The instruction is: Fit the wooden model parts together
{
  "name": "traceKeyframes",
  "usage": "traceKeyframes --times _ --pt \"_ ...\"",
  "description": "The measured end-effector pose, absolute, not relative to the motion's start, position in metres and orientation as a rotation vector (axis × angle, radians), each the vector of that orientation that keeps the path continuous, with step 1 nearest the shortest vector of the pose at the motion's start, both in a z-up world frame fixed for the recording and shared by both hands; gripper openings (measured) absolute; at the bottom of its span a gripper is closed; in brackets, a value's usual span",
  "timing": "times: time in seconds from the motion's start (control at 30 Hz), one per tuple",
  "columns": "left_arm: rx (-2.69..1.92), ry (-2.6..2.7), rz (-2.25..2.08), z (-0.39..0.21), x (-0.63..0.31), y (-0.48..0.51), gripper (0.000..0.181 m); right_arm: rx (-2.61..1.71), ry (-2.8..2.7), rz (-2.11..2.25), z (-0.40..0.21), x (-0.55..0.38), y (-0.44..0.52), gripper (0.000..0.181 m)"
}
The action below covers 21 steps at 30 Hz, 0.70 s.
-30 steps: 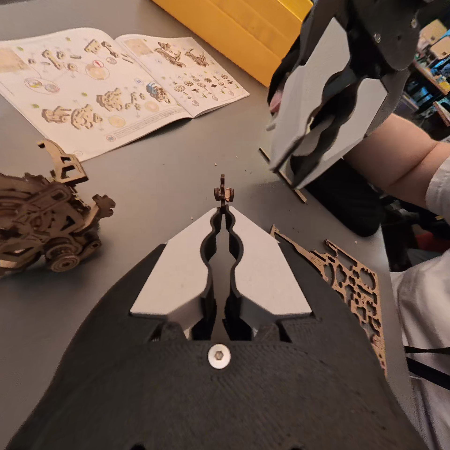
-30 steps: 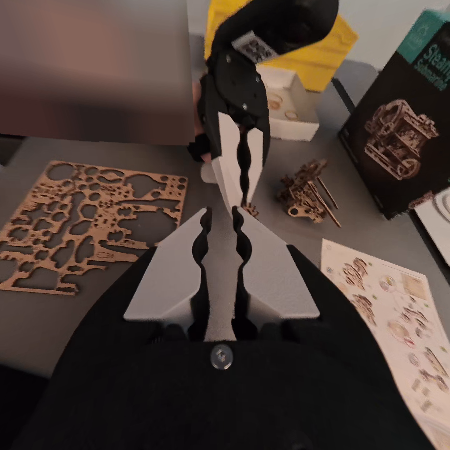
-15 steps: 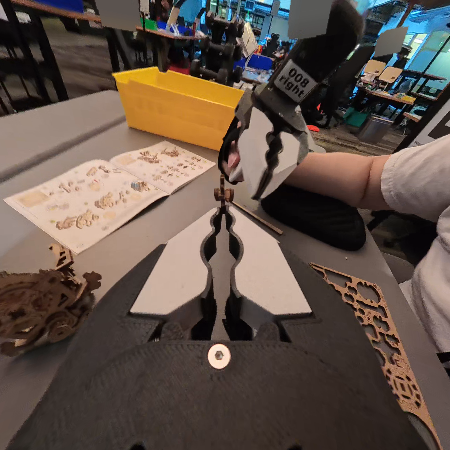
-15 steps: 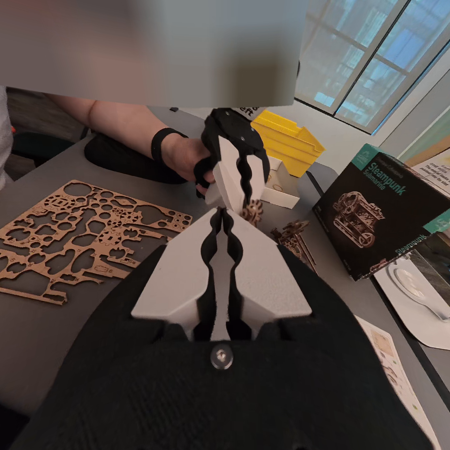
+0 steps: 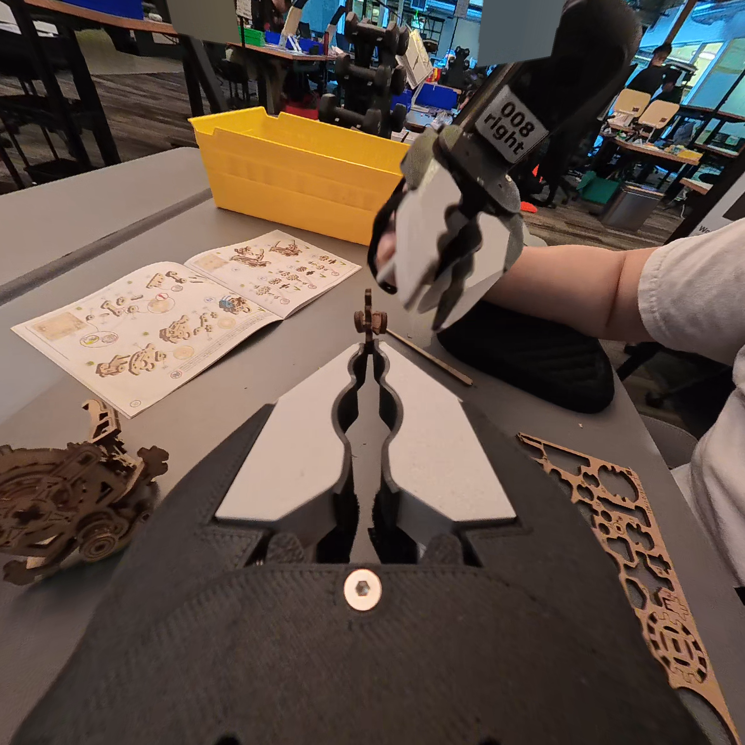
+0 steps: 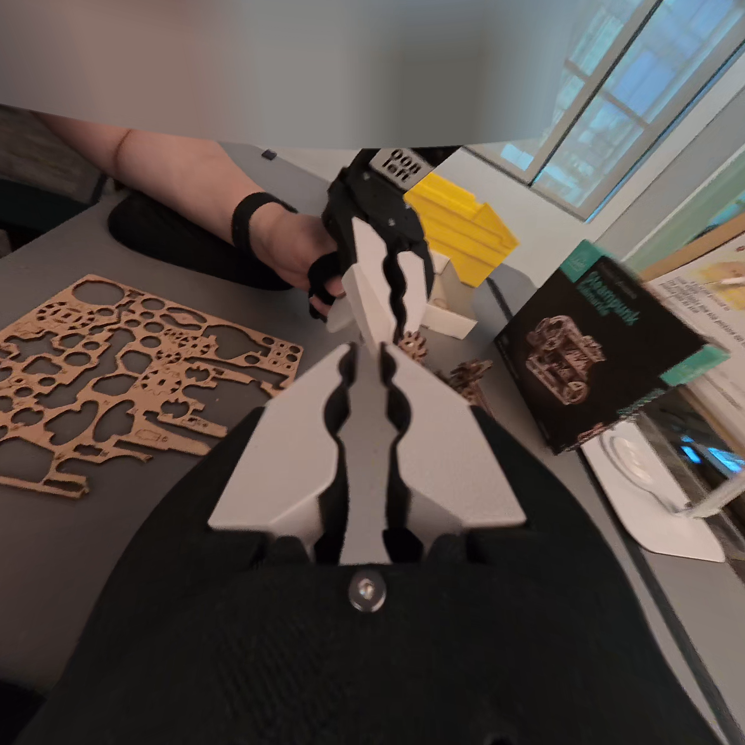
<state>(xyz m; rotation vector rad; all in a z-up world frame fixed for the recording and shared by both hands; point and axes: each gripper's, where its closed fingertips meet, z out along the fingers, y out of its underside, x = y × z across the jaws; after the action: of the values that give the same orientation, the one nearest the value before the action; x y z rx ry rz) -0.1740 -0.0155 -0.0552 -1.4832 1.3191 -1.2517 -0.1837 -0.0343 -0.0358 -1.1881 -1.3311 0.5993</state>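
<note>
My left gripper (image 5: 369, 346) is shut on a small dark wooden gear-and-axle part (image 5: 369, 318), which sticks up above the fingertips over the grey table (image 5: 121, 193). My right gripper (image 6: 367, 347) is open and empty, with a narrow gap between its fingertips. In the left wrist view the right gripper (image 5: 423, 314) hangs just right of and above the held part. In the right wrist view the left gripper (image 6: 389, 330) points down with the gear part (image 6: 413, 346) at its tip, just beyond my right fingertips.
A partly built wooden model (image 5: 68, 496) lies on the left, also in the right wrist view (image 6: 469, 377). A punched-out wooden sheet (image 6: 121, 375), open booklet (image 5: 181, 318), yellow bin (image 5: 298, 177), black wrist pad (image 5: 524, 363), thin stick (image 5: 427, 356) and dark box (image 6: 604, 354) surround the work spot.
Both grippers have lifted and tilted up from the table. The right gripper closed nearly shut half a second ago and has opened again. The left gripper still holds the gear part.
</note>
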Motion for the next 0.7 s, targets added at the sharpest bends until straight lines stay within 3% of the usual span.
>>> traceKeyframes --times 0.03,0.07,0.37,0.4,0.47,0.5,0.6,0.7 --pt "-1.48 1.321 -1.248 -0.056 -0.174 -0.015 0.0 -1.172 -1.306 0.584 -0.031 -0.181 -0.032 0.015" --pt "-1.472 1.327 -1.246 -0.055 -0.174 -0.016 0.0 -1.173 -1.334 0.587 -0.033 -0.178 -0.034 0.0" --pt "-1.067 1.511 -0.865 -0.04 -0.182 -0.031 0.0 -1.142 -1.383 0.606 -0.016 -0.173 -0.043 0.0" --pt "-1.014 1.523 -0.797 -0.04 -0.182 -0.033 0.0 -1.126 -1.394 0.602 -0.015 -0.177 -0.045 0.013" --pt "-0.931 1.536 -0.686 -0.039 -0.18 -0.037 0.0 -1.17 -1.362 0.548 -0.015 -0.183 -0.037 0.061" --pt "-0.897 1.55 -0.648 -0.04 -0.18 -0.041 0.0 -1.189 -1.393 0.555 -0.018 -0.187 -0.04 0.063" --pt "-0.849 1.579 -0.568 -0.044 -0.177 -0.046 0.0 -1.153 -1.455 0.473 -0.023 -0.192 -0.046 0.034" --pt "-0.84 1.59 -0.524 -0.047 -0.177 -0.046 0.0 -1.145 -1.503 0.379 -0.029 -0.192 -0.046 0.03"
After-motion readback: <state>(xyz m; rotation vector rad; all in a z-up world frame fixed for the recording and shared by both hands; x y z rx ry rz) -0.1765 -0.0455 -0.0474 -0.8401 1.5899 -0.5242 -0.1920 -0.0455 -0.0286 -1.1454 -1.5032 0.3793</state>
